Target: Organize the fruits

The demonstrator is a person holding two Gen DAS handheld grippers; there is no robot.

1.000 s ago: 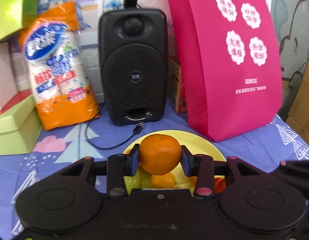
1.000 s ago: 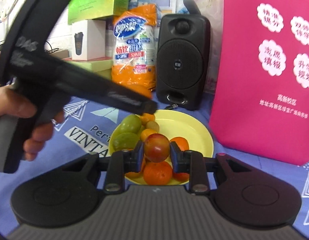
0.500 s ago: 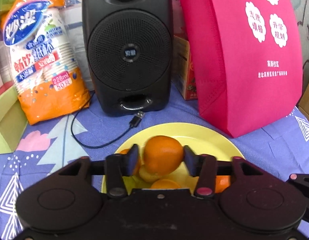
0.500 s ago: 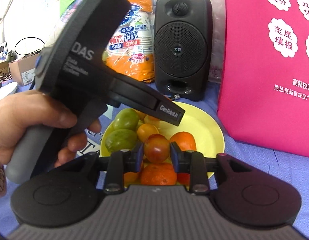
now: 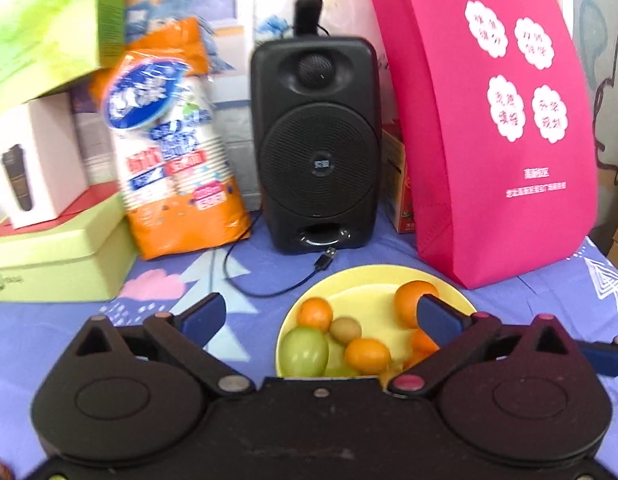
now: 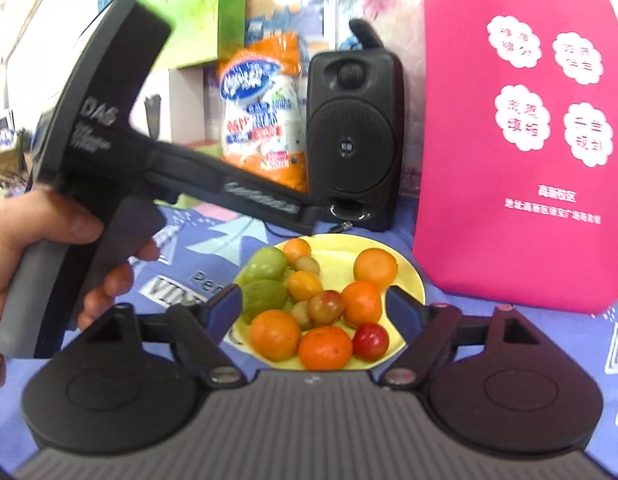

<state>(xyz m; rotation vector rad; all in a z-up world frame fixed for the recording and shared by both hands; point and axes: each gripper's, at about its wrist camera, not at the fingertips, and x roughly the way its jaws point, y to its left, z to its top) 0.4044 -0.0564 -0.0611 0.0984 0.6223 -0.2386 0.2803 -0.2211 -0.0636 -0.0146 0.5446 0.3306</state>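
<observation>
with both the left gripper (image 5: pixel 321 316) and right gripper (image 6: pixel 315 306) just sprung wide apart and empty over the yellow plate (image 6: pixel 409 270), where the oranges (image 6: pixel 375 269) and reddish plum (image 6: pixel 326 306) rest, draw back straight so no finger nudges the pile.

A table (image 5: pixel 529 300) under a purple-blue printed cloth carries the backdrop: a black speaker (image 5: pixel 317 144) at centre, a magenta fabric bag (image 5: pixel 489 120) just right of it, an orange pack of paper cups (image 5: pixel 173 152) to its left, and stacked green boxes (image 5: pixel 57 256) at far left. Light is bright and even.
</observation>
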